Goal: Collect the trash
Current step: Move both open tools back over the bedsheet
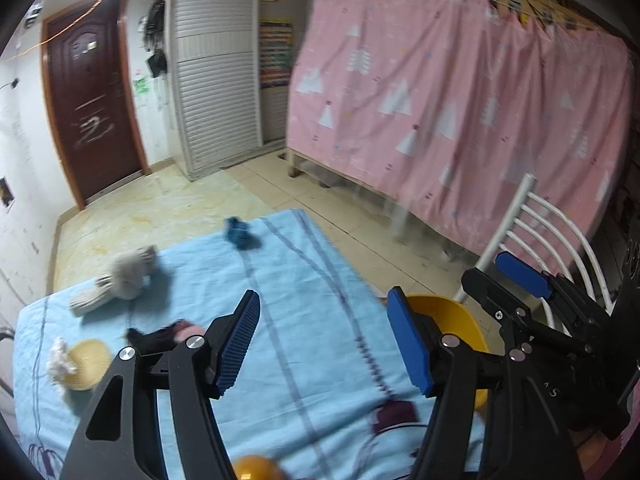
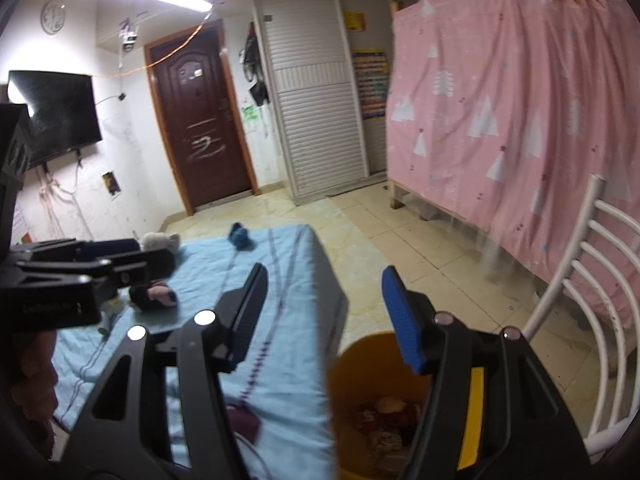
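Blue-clothed surface [image 1: 280,280] carries scattered trash, a beige wad [image 1: 120,276] and blue scrap [image 1: 239,234], while the left gripper [image 1: 324,340] and right gripper [image 2: 324,316] hang spread and empty beside the yellow bin [image 2: 360,368] holding scraps.

Left gripper [image 1: 324,340] — matte black angular frame with triangular cut-outs in its arms, round silver pivot screws at the joints, two flat fingers faced with blue pads [image 1: 410,346]; the left-hand pad shows fine ribbing along its edge.

Right gripper [image 2: 324,316] — same black frame and silver screws, blue-faced fingers [image 2: 402,320], a yellow strip down the right-hand arm. Seen from the left wrist view, its body carries small screws and faint white lettering, too blurred to read.
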The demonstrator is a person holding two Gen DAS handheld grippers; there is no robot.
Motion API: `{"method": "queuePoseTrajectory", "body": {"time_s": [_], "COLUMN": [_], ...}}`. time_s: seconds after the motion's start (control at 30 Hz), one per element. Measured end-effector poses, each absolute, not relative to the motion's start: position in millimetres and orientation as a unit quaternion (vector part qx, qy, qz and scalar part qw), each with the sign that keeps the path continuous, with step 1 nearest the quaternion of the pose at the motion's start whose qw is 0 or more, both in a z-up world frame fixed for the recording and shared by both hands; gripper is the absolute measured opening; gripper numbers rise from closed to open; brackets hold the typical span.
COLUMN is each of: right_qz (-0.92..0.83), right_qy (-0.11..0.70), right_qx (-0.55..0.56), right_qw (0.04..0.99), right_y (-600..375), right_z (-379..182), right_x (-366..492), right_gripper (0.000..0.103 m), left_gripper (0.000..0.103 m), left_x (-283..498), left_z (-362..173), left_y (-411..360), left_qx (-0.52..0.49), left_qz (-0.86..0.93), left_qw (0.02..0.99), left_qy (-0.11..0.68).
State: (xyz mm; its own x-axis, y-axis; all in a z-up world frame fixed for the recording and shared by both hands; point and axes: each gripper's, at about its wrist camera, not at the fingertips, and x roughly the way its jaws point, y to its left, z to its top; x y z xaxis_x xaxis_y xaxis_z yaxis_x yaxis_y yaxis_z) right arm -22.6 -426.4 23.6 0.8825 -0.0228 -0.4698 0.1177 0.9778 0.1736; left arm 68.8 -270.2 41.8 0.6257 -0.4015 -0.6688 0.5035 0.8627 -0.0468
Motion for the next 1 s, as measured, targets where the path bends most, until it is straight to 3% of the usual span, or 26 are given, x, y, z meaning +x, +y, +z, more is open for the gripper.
{"method": "queuePoseTrajectory", "body": {"time_s": [0.5, 1.0], "right_qz": [0.048, 0.117], "right_qy": [0.276, 0.318], "right_qx": [0.041, -0.008], "right_qw": [0.959, 0.941], "right_y": [-324, -258], "right_z": [23, 5], "right_x": [37, 82], "right_gripper": [0.064, 0.083], "left_gripper": [0.058, 0.064], "left_x": [111, 150], "left_z": [45, 20], "left_y": [-144, -38], "left_qx": [0.014, -0.028], "left_qz": [-0.16, -0.072], "left_qw": [0.919, 0.916], "left_qy": [0.359, 0.393]}}
